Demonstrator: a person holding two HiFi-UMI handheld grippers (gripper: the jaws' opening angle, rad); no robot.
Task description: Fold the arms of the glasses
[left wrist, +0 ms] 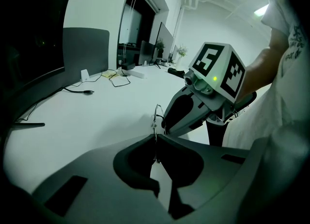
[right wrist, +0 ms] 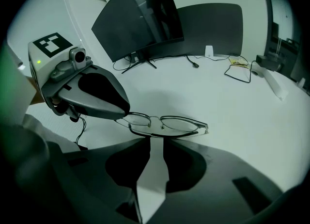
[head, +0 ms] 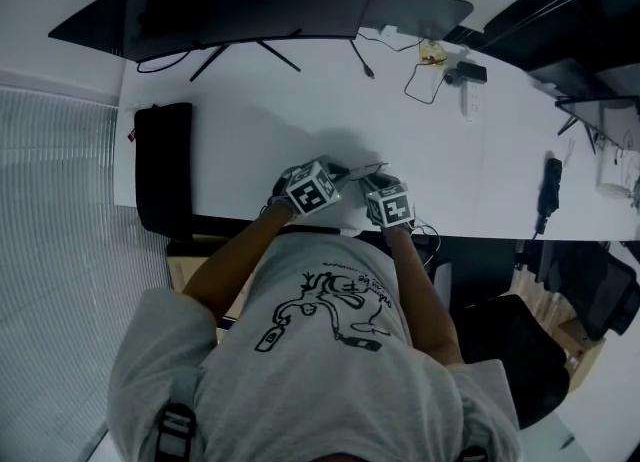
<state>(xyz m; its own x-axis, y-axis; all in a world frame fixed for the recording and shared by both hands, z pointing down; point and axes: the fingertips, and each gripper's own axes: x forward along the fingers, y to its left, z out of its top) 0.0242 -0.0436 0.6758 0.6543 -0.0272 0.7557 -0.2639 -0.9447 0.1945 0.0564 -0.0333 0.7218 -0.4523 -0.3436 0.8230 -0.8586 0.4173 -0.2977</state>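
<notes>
Glasses (right wrist: 164,124) pinched between left fingers (left wrist: 97,157), just ahead of right fingers (right wrist: 218,162).

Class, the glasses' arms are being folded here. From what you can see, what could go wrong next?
1. The left gripper is shut on one end of the thin wire-framed glasses. A twist or pull there might bend the frame.
2. The right gripper is open just behind the frame. Pushed forward, it might hit a lens rather than an arm.
3. The head view shows the work close to the white table's front edge, so a slip could drop the glasses off it.
</notes>
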